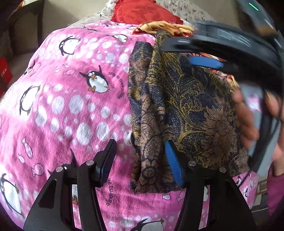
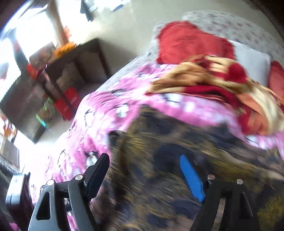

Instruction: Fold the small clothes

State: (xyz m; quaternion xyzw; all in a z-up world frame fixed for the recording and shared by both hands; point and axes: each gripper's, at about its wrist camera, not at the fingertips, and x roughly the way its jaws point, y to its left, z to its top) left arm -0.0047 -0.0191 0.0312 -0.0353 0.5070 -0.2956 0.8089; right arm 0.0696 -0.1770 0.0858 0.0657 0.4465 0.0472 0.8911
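Observation:
A dark blue, brown and gold floral garment [image 1: 186,110] lies on a pink penguin blanket [image 1: 62,106]. My left gripper [image 1: 140,147] is open at the garment's near left edge; its right pad [image 1: 173,163] touches the cloth and its left finger [image 1: 106,160] is over the blanket. My right gripper [image 1: 198,53] shows blurred at the garment's far right, jaws apart above the cloth. In the right wrist view the open right gripper [image 2: 143,163] hovers over the same garment [image 2: 168,168], heavily motion-blurred.
A red and tan garment heap [image 2: 213,85] lies beyond the floral garment, with a red cushion [image 2: 191,42] and a pale floral sheet [image 1: 186,8] behind. A dark shelf unit [image 2: 53,85] stands on the floor left of the bed.

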